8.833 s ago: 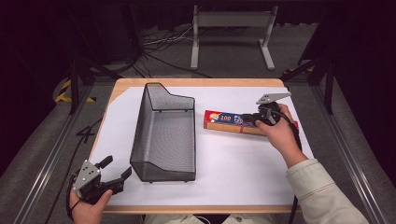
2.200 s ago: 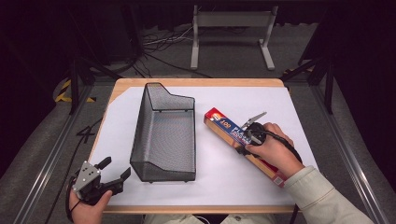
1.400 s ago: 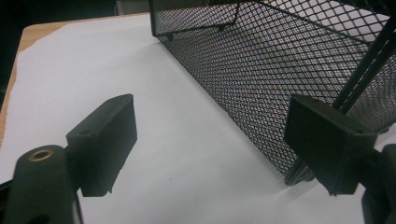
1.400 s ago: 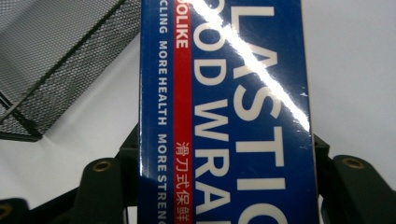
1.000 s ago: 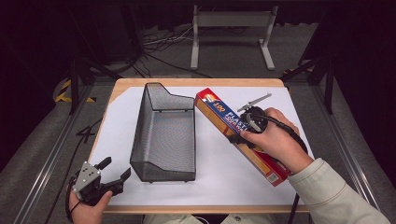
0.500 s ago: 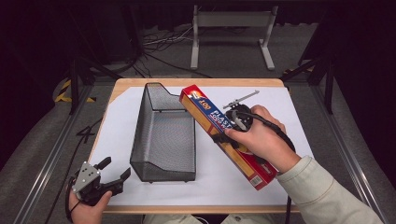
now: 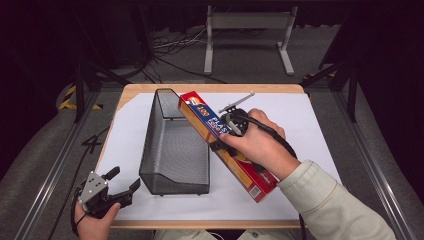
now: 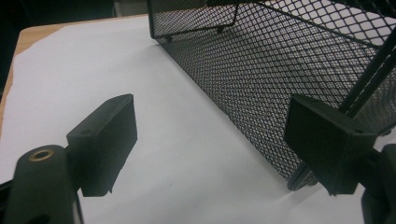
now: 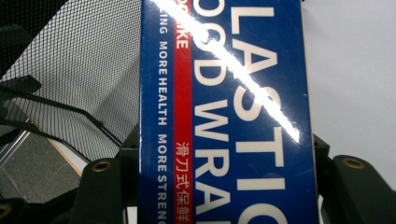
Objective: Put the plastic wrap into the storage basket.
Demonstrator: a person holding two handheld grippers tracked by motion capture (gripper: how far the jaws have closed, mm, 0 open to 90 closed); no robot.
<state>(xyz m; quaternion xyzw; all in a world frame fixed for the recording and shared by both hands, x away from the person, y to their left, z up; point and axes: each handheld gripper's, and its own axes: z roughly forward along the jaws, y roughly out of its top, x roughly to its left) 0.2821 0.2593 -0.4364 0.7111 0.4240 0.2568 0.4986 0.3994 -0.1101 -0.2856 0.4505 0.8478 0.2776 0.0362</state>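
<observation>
Plastic food wrap box (image 9: 224,116), blue face: large white letters "LASTIC" and "OD WRA", cut off at the edges; small white lines "MORE HEALTH" and "MORE STREN"; red stripe with white Chinese characters "滑刀式保鲜". High view, box end (image 7: 202,111): "100".

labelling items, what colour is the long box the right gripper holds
Mostly blue with a red stripe and white lettering: the plastic wrap box, best in the right gripper view.
</observation>
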